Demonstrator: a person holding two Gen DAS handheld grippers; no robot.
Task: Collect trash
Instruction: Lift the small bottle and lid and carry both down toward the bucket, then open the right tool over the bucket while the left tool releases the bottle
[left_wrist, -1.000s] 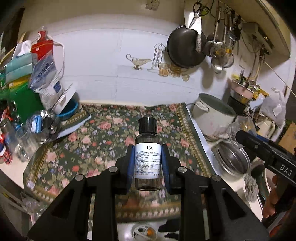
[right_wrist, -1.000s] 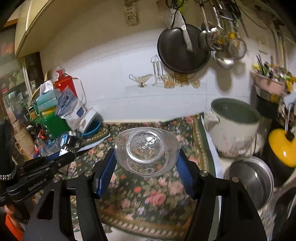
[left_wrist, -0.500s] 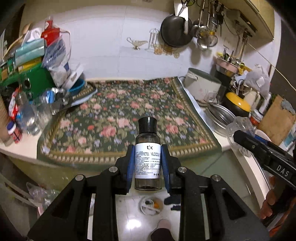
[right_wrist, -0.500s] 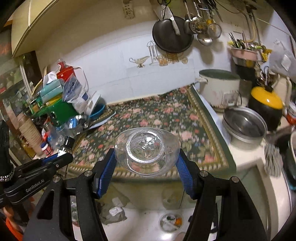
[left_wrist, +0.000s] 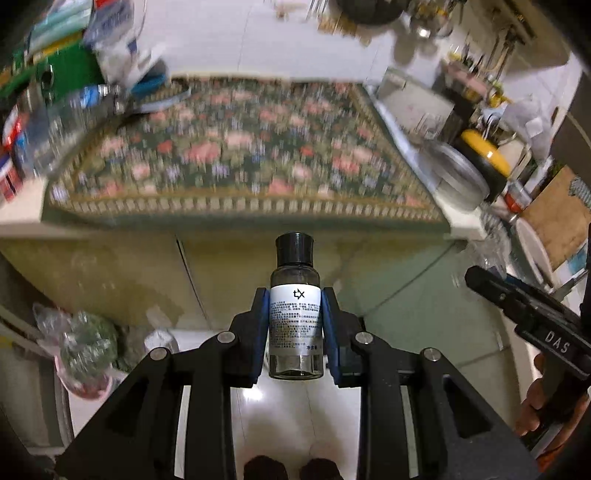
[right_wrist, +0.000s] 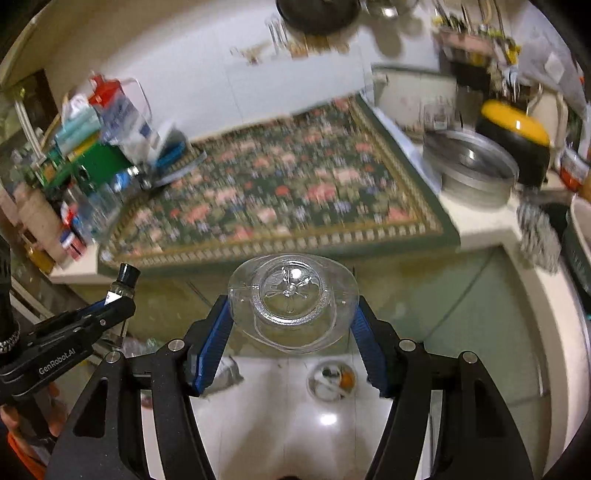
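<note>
Left wrist view. The left hand-held gripper (left_wrist: 295, 328) is clamped on a small clear bottle (left_wrist: 295, 314) with a black cap and a white label. The bottle stands upright between the blue pads (left_wrist: 259, 332), which press on its two sides. The bottle is held in the air in front of the bench (left_wrist: 22, 218), above a white tiled floor (left_wrist: 295, 413). A floral mat (left_wrist: 240, 155) covers the bench top; the mat is blurred. A steel pan (left_wrist: 458, 173) and a yellow-lidded pot (left_wrist: 484, 158) stand at the right end of the bench. A bag (left_wrist: 85, 354) of clear plastic items sits on the floor at lower left. The right hand-held gripper (left_wrist: 476, 275) enters from the right edge, with a hand (left_wrist: 543, 406) on its grip.

Right wrist view. The right hand-held gripper (right_wrist: 291, 328) is clamped on a clear plastic bottle (right_wrist: 293, 299), seen base-on and squeezed into an oval between the blue pads (right_wrist: 214, 339). This bottle is also held in the air, in front of the bench (right_wrist: 480, 229) and above the floor (right_wrist: 288, 435). The mat (right_wrist: 273, 192) lies on the bench, with the pan (right_wrist: 469, 166) and pot (right_wrist: 517, 136) to its right. A small dish (right_wrist: 330, 378) with scraps sits on the floor just below the bottle. The left hand-held gripper (right_wrist: 118, 295) appears at lower left, with the small bottle (right_wrist: 123, 282) in its grip.
</note>
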